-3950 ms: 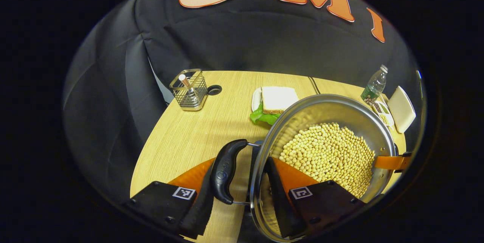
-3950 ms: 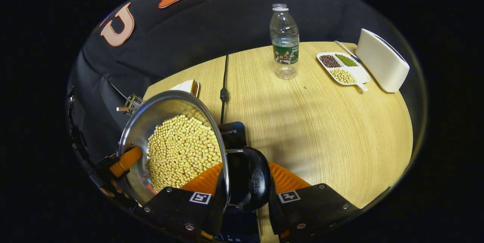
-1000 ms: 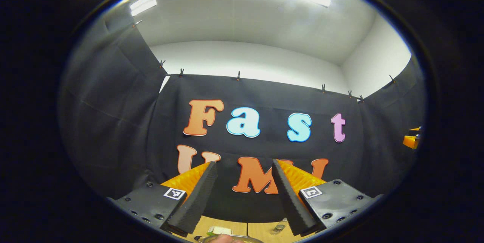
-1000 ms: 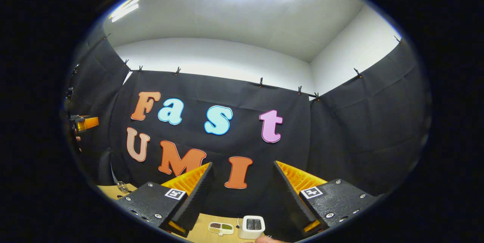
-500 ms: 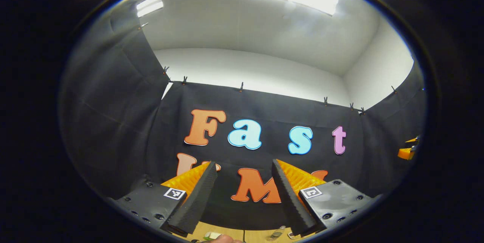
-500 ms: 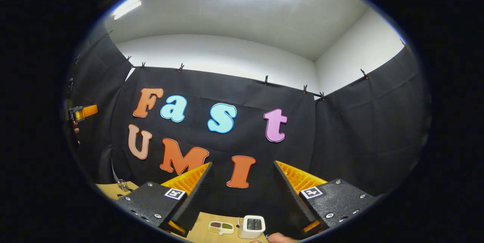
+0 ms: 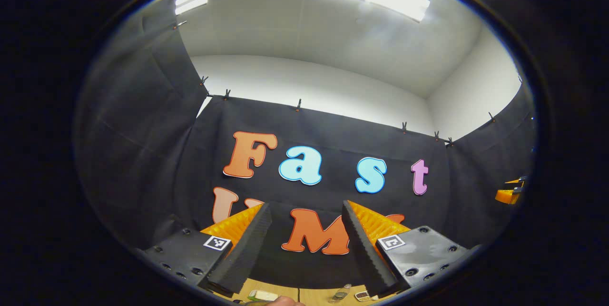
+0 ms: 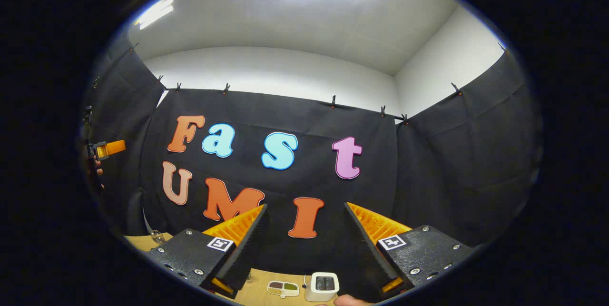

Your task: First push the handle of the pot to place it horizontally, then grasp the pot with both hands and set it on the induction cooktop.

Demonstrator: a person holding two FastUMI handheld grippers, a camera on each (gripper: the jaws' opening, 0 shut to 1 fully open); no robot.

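Tilting upward from the pot you gripped four seconds ago, your left claw [image 7: 302, 244] and right claw [image 8: 304, 244] now gape empty toward the booth wall; I judge the pot placed, somewhere below on the surface [image 8: 259, 291].

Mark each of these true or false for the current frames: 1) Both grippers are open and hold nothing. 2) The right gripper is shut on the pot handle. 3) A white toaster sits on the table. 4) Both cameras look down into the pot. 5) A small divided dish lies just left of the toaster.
1) True: the left gripper and the right gripper both show a wide gap with nothing between the fingers.
2) False: it is open and empty.
3) True: the toaster stands on the table.
4) False: both are tilted up toward the booth wall and ceiling.
5) True: the divided dish lies there.
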